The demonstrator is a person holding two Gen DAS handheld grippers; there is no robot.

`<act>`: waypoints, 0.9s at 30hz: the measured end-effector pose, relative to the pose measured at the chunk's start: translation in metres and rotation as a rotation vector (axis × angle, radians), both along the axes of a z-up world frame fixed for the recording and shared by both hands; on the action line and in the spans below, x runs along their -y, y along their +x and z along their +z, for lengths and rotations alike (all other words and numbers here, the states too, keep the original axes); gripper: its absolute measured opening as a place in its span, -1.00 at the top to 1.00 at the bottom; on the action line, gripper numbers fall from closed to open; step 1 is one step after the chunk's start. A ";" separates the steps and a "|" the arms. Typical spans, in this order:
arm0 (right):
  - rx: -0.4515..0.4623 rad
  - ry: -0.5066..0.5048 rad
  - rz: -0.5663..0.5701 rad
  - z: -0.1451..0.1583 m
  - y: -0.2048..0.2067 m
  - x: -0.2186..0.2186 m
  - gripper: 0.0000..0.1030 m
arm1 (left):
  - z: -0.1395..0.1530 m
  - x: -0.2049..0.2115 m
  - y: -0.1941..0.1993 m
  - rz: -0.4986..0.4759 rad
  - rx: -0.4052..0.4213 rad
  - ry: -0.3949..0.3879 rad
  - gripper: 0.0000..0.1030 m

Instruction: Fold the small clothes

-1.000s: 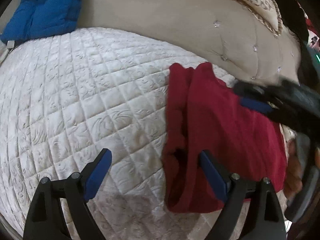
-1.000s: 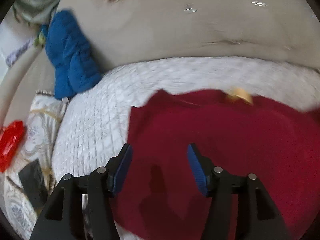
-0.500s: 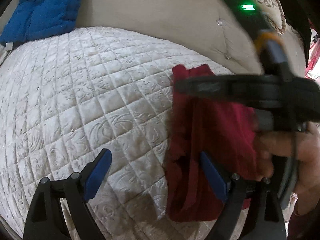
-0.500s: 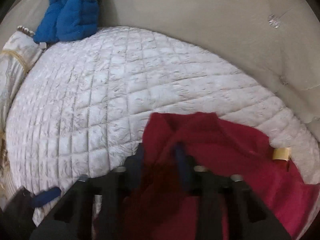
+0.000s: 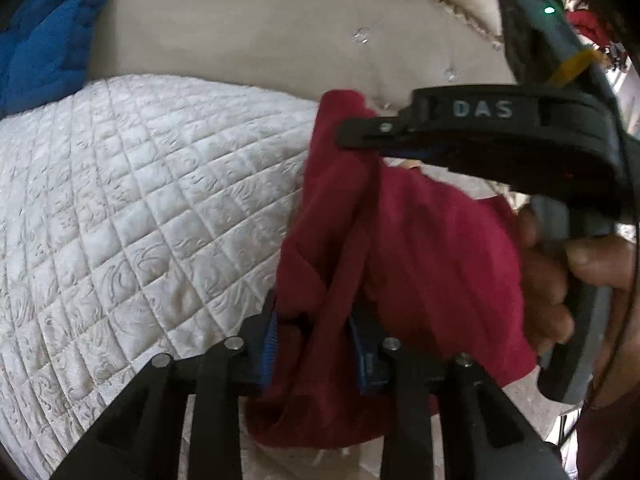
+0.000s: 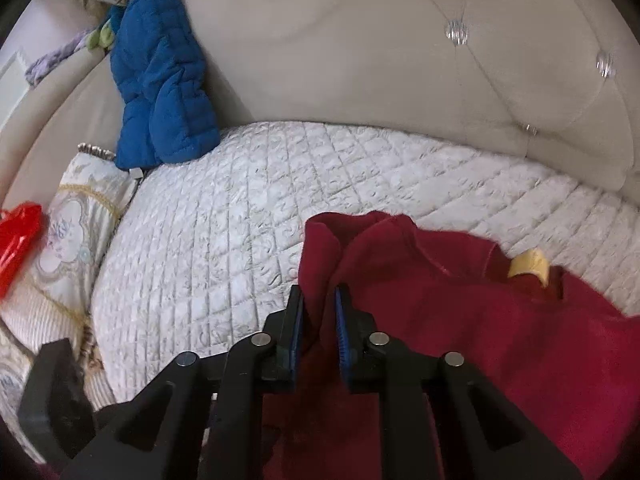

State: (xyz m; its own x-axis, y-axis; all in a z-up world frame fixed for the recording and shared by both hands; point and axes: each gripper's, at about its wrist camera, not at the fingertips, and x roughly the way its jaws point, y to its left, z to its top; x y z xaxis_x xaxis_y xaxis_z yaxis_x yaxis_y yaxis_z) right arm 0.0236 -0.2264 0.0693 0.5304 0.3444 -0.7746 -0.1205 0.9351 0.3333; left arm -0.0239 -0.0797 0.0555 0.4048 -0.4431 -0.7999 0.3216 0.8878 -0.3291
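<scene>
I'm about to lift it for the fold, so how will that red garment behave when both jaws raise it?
The red garment is probably floppy: it bunches into soft ridges where the right gripper and left gripper pinch it. Likely light, and the free side should sag onto the quilted cover.

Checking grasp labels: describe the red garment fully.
The red garment is dark red, soft knit-looking cloth with a pale yellow neck tag. It lies rumpled on the white quilted cover, its left edge bunched into raised folds. The right gripper pinches one fold; the left gripper clamps another, nearer part of that edge.
</scene>
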 end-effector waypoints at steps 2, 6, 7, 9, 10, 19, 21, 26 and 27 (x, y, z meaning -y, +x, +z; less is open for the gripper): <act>-0.020 0.022 -0.010 0.002 0.002 0.004 0.61 | 0.003 -0.001 -0.001 -0.009 0.010 -0.019 0.46; -0.057 0.018 -0.006 0.000 0.011 -0.004 0.21 | 0.007 -0.002 -0.004 -0.025 0.024 -0.022 0.47; -0.067 0.004 0.000 -0.001 0.015 -0.010 0.16 | 0.008 -0.001 -0.005 -0.027 0.026 -0.021 0.47; -0.087 -0.017 0.014 -0.006 0.021 -0.020 0.11 | 0.008 -0.002 -0.004 -0.029 0.021 -0.025 0.47; -0.106 -0.032 0.025 -0.010 0.025 -0.026 0.07 | 0.007 -0.003 -0.004 -0.027 0.017 -0.029 0.47; -0.077 -0.104 -0.004 -0.026 0.012 -0.015 1.00 | 0.006 0.004 0.002 -0.005 0.015 0.028 0.04; -0.041 -0.081 -0.003 -0.019 0.004 -0.007 1.00 | 0.007 0.008 0.001 -0.015 0.012 0.022 -0.09; 0.023 -0.006 -0.015 -0.005 -0.014 0.017 1.00 | 0.016 0.021 -0.009 -0.079 0.058 0.047 0.48; 0.025 -0.001 -0.020 -0.003 -0.016 0.019 1.00 | 0.021 0.024 -0.013 -0.097 0.062 0.037 0.50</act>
